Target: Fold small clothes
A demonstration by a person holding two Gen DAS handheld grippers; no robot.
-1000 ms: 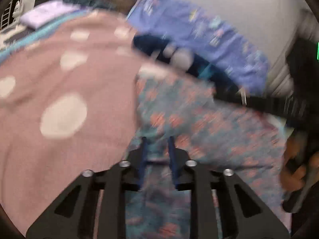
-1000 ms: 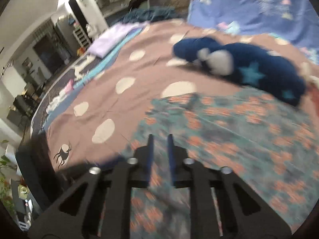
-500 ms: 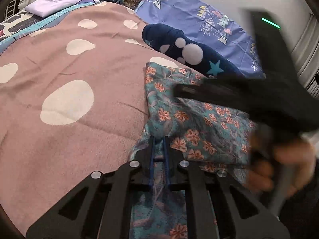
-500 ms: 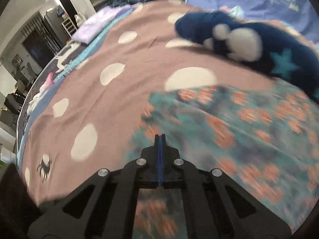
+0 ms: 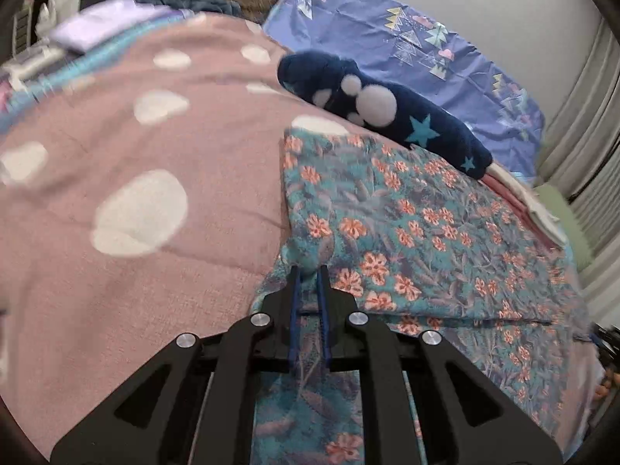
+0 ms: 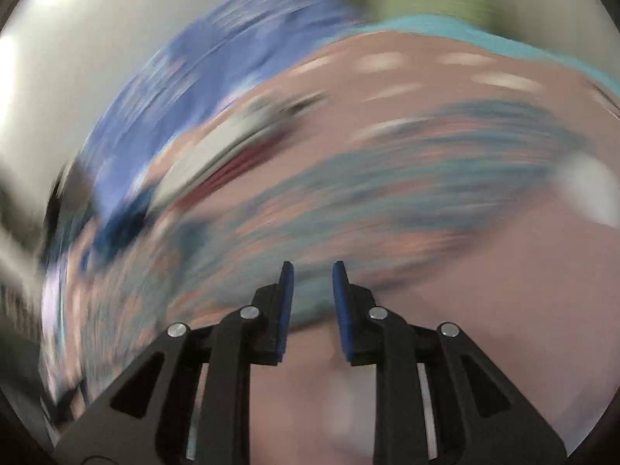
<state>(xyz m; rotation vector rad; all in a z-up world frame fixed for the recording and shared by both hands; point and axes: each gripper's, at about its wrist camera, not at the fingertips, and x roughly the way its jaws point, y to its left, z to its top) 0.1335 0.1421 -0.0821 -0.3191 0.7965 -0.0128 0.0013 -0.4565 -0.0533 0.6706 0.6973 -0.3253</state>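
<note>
A teal garment with orange flowers [image 5: 418,232] lies on a pink blanket with white spots [image 5: 135,178], one part folded over another. My left gripper [image 5: 309,269] is shut on the floral garment's left edge, cloth bunched between its blue pads. The right wrist view is heavily blurred by motion. My right gripper [image 6: 310,271] is open and empty there, above the pink blanket [image 6: 465,271], with the floral garment [image 6: 368,178] smeared just beyond the fingertips.
A dark blue plush item with white spots and teal stars [image 5: 383,112] lies just behind the garment. A purple patterned sheet [image 5: 407,38] is behind it. A folded lilac cloth [image 5: 97,27] sits far left. A green surface [image 5: 562,213] is at the right.
My right gripper has opened, let go of the garment and swung away fast to the right side. My left gripper stays shut on the garment's edge. The folded part now lies flat.
</note>
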